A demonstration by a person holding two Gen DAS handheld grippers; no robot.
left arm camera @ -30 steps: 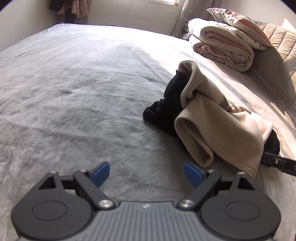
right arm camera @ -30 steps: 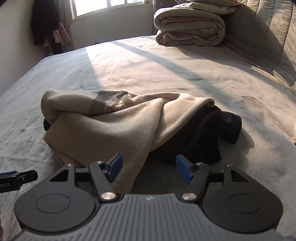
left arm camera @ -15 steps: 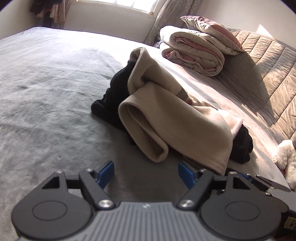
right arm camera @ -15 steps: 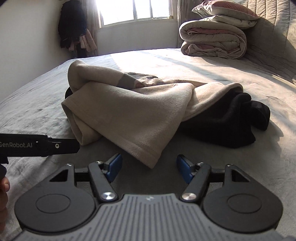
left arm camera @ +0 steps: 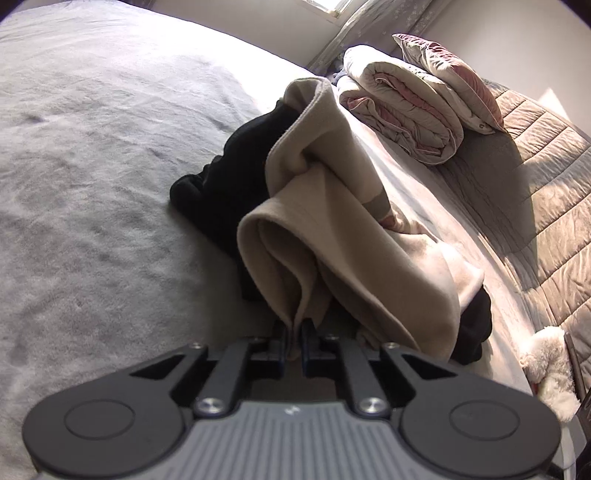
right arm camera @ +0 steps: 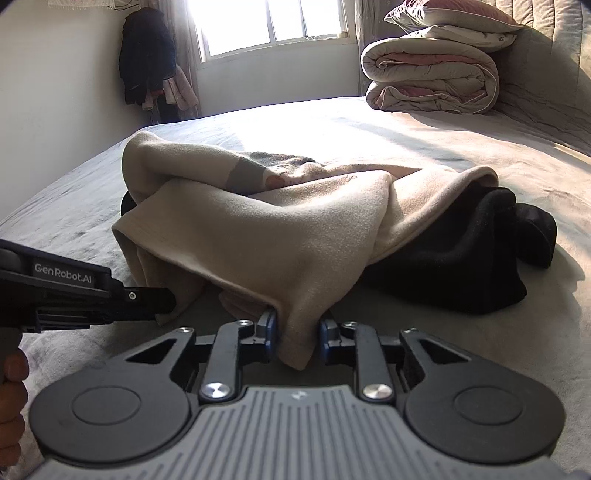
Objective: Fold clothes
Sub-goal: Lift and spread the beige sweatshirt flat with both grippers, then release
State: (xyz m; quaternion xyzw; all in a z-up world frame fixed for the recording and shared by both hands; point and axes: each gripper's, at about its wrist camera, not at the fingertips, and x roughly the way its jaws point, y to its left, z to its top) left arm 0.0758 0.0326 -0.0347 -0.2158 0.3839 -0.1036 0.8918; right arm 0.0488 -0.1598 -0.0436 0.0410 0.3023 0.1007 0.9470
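Note:
A beige fleece garment [left arm camera: 351, 240] lies crumpled on the grey bed [left arm camera: 92, 221], draped over a black garment [left arm camera: 229, 184]. My left gripper [left arm camera: 293, 341] is shut on a folded lower edge of the beige garment. In the right wrist view, the beige garment [right arm camera: 277, 236] hangs between the pads of my right gripper [right arm camera: 297, 334], whose jaws are closing on a bunched corner of its hem. The black garment [right arm camera: 461, 258] sticks out to the right. The left gripper [right arm camera: 162, 300] comes in from the left, its tip against the cloth.
A rolled duvet [left arm camera: 406, 110] with a pillow on top lies by the quilted headboard [left arm camera: 546, 184]. A white plush toy [left arm camera: 550, 365] sits at the right edge. Dark clothes [right arm camera: 147, 62] hang in the corner beside the window [right arm camera: 269, 26]. A hand [right arm camera: 11, 387] holds the left gripper.
Both grippers have dropped and moved in to the near edge of the pile. Both were open and are now closed onto the beige garment's hem.

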